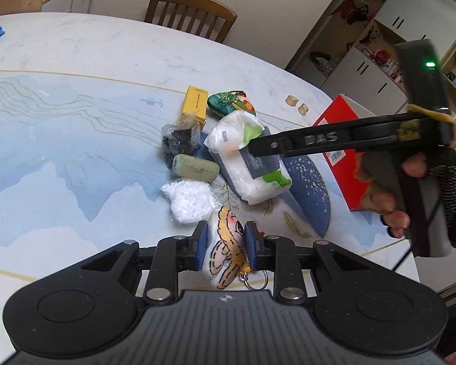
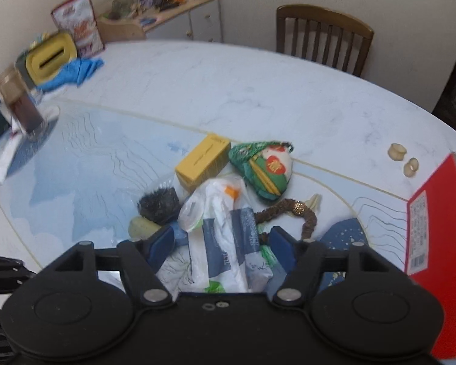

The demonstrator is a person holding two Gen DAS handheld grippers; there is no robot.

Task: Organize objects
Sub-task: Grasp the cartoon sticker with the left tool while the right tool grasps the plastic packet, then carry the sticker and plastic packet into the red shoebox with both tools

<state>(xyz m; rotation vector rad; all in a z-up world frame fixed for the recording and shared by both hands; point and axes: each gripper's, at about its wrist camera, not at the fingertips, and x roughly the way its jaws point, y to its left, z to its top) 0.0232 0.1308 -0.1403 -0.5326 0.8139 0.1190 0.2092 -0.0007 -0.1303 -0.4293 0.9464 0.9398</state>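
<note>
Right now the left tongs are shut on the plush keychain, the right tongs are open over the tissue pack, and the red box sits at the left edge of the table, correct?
One thing is off. The red box sits at the right edge of the table, as the right wrist view shows. The left tongs are shut on the plush keychain, and the right tongs are open over the tissue pack.

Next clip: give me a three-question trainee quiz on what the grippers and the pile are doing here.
1. True or false: the left gripper is shut on the plush keychain.
2. What do the right gripper's open jaws straddle? A) yellow box B) tissue pack C) red box
3. Fill in: the green pouch lies beside the ____ box.

Key: 1 true; 2 B; 3 yellow
</note>
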